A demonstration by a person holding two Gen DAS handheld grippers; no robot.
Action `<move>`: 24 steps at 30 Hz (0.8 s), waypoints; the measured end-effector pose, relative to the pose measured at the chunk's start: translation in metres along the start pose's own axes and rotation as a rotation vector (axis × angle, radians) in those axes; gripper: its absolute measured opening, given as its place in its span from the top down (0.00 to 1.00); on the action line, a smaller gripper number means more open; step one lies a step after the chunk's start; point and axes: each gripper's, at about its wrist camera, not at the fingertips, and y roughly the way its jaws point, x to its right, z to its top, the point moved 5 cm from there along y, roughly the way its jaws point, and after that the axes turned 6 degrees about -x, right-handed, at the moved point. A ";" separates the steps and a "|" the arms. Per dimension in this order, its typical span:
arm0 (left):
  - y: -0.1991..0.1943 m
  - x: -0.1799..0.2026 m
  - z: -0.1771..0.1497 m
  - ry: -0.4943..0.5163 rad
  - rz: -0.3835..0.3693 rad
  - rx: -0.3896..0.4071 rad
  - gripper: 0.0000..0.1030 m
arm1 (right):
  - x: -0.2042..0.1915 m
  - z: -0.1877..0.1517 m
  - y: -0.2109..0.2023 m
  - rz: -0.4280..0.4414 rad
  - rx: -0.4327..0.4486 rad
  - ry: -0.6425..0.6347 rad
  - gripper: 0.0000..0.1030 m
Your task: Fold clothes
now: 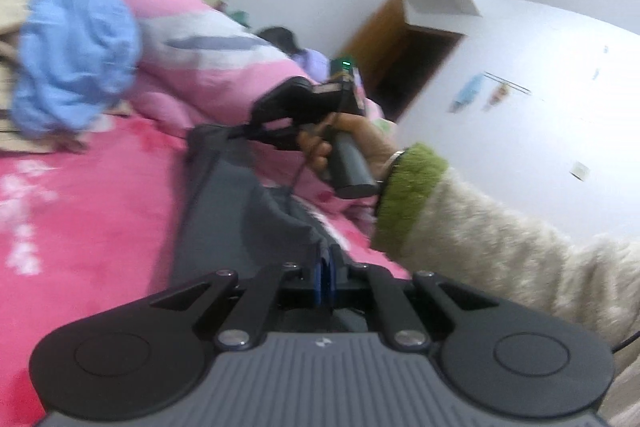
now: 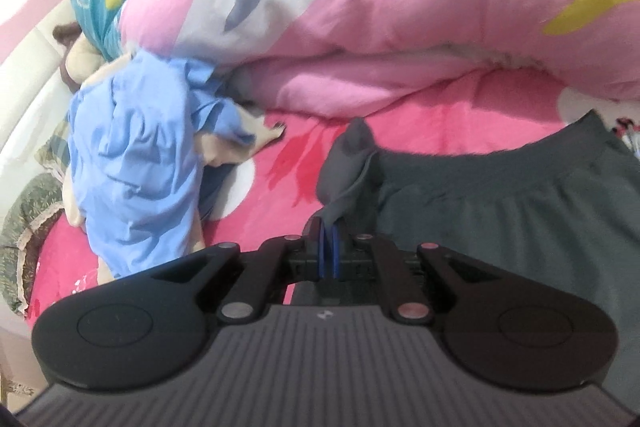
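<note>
Right wrist: grey garment [image 2: 500,203] corner pinched between the closed jaws.

Both tongs [image 1: 326,267] [image 2: 330,247] clamped tight

Dk grey pants [image 2: 520,211], flat on pink bedsheet [image 2: 280,155].

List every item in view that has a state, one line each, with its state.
Left gripper: shut on the grey garment.
Right gripper: shut on the grey garment.
Grey garment: spread on the bed, held at two points, not folded.
Blue garment: crumpled in a heap, untouched.
Pink quilt: bunched up behind the clothes.
Door: open.
</note>
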 end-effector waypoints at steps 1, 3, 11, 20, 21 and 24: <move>0.009 0.007 0.002 0.010 -0.019 -0.012 0.96 | 0.008 0.002 -0.004 0.004 0.005 0.002 0.98; 0.030 0.019 0.007 0.030 -0.061 -0.041 0.96 | 0.024 0.006 -0.012 0.011 0.016 0.008 0.98; 0.124 0.064 0.015 0.075 -0.191 -0.153 0.96 | 0.109 0.021 -0.049 0.037 0.062 0.064 0.98; 0.240 0.087 0.001 0.111 -0.272 -0.311 0.96 | 0.220 0.030 -0.067 0.029 0.105 0.130 0.98; 0.252 0.087 -0.002 0.112 -0.278 -0.329 0.96 | 0.232 0.030 -0.066 0.024 0.104 0.138 0.98; 0.280 0.087 -0.009 0.103 -0.292 -0.375 0.96 | 0.267 0.032 -0.062 0.019 0.098 0.166 0.98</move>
